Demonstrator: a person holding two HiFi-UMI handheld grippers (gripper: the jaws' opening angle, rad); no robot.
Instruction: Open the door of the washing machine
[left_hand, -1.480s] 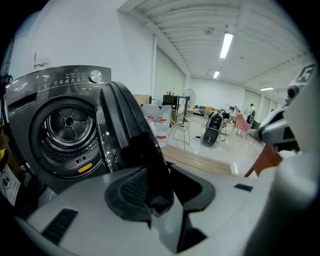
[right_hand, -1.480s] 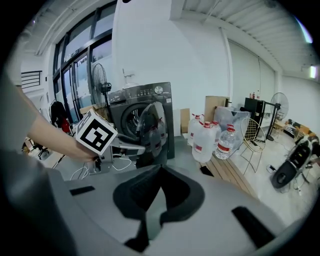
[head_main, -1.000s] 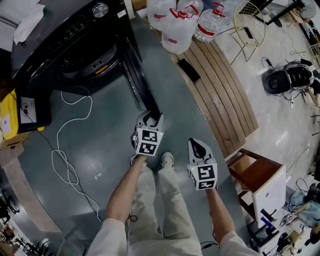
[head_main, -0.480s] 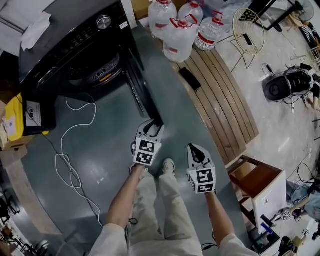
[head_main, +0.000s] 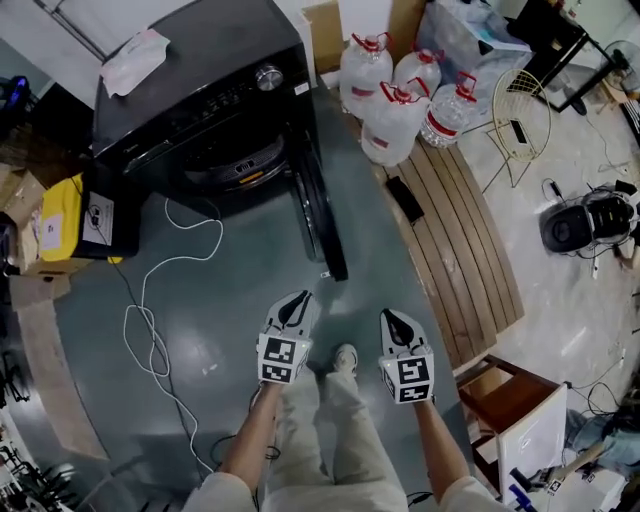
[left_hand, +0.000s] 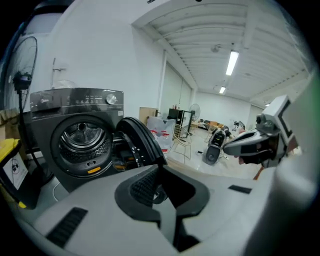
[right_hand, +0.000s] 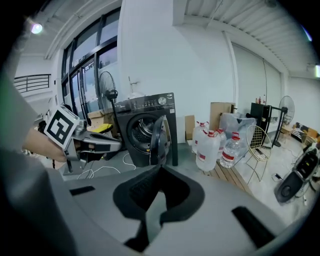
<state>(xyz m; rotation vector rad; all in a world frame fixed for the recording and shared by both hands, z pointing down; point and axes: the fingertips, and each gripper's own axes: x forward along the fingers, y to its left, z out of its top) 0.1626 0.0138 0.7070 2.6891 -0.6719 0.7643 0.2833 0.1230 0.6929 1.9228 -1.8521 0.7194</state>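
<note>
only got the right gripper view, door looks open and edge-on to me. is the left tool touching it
observer: no. the head view shows the left tool apart from the door, with a clear gap between them.
operator: are its jaws on anything
observer: nothing. the left gripper view shows its jaws have just been closing. they're together, with nothing between them.
operator: anything off to my right
observer: a small wooden-topped table stands to the right of the right tool.
</note>
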